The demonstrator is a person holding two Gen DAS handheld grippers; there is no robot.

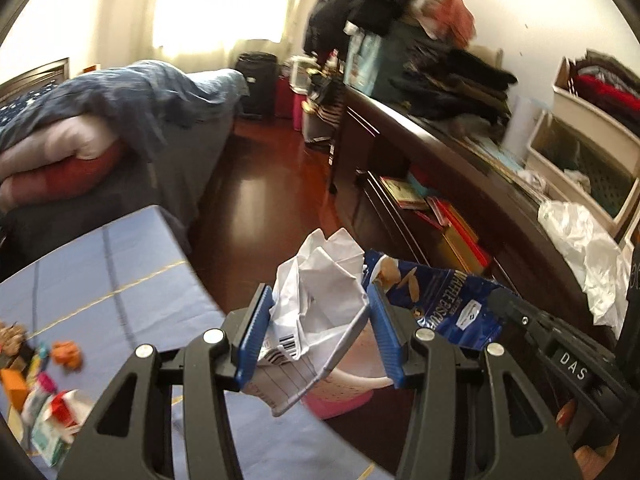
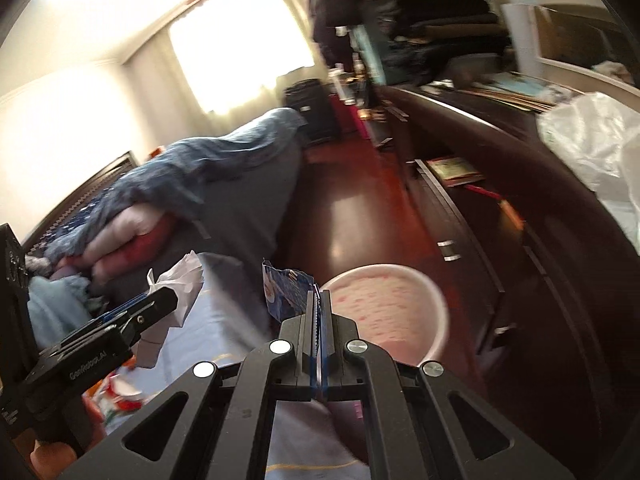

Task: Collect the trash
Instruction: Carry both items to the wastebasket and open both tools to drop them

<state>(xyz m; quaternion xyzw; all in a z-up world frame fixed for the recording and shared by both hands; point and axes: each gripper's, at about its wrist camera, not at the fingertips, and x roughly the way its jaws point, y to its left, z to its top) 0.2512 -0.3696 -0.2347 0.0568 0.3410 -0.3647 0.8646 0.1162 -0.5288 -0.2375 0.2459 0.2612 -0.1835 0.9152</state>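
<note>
**Two pieces of trash in hand, bin just ahead**

Two grippers are loaded, one item each. Nearest me, my left gripper (image 1: 320,320) is clamped on one crumpled white paper wad (image 1: 316,292), its blue pads pressing both sides. Just to its right, my right gripper (image 2: 319,300) has its jaws pressed together on the edge of one blue biscuit wrapper (image 1: 432,296), which sticks out leftward from the tips.

I judge this the carry step: both items hang near one pink bin (image 2: 404,312) on the floor, between the blue-covered table (image 1: 120,272) on the left and the dark dresser (image 1: 460,168) on the right. Next, I must bring each load over the rim, then part the jaws.

More litter (image 1: 44,392) waits on the table's near left corner, too blurred to count. Farther off lie one bed (image 1: 120,120) and one white plastic bag (image 1: 580,248).
</note>
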